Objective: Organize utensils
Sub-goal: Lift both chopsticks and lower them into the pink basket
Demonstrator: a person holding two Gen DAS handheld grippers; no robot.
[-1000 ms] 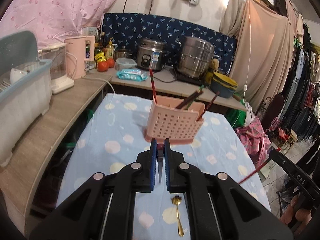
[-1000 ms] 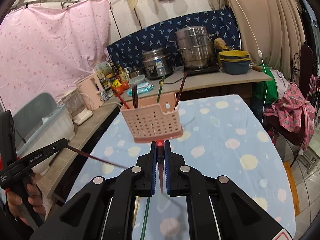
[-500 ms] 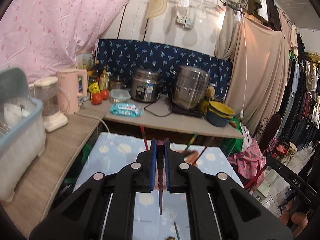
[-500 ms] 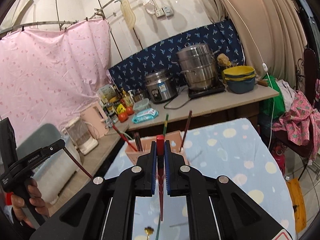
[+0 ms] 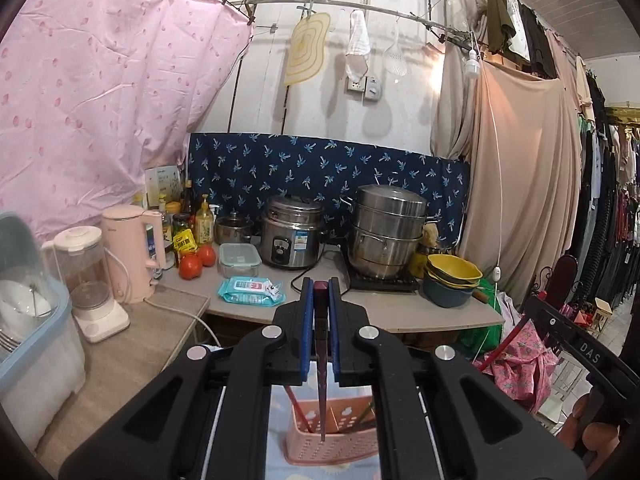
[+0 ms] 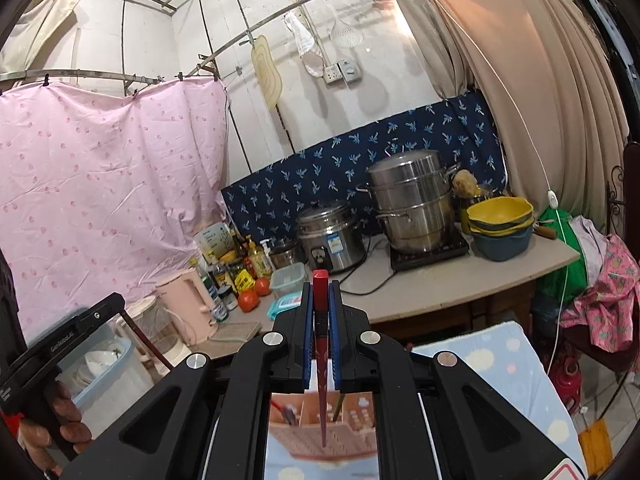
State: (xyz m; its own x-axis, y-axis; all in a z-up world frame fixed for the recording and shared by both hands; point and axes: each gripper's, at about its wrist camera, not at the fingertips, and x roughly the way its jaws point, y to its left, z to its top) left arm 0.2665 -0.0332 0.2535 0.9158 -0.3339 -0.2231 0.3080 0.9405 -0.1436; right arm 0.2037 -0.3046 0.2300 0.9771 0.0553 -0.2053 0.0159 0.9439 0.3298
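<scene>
- Chopsticks are what I have in both grippers: my left gripper [image 5: 320, 292] has its jaws clamped narrow on a dark maroon chopstick [image 5: 321, 380] that hangs tip-down between the blue pads.
- My right gripper [image 6: 321, 292] grips a brighter red chopstick [image 6: 321, 360] the same way, jaws pinched tight on it, point downward.
- Below each tip sits the pink perforated utensil basket [image 5: 332, 444], standing on the spotted blue tablecloth [image 6: 500, 360]; in the right wrist view the same basket [image 6: 320, 428] shows divided compartments.
- Already done, as far as I can see: several sticks stand in the basket, including a red one [image 5: 298, 412] leaning in a left compartment and a darker, greenish pair on the right side.
- Both tips look to be over the basket's opening, but I cannot tell whether either has entered a compartment or which one it is aimed at.
- Still to do, in my judgement: lower both chopsticks into the basket and release them.
- Most of the table is hidden behind the gripper bodies, so I cannot say whether loose utensils remain there.
</scene>
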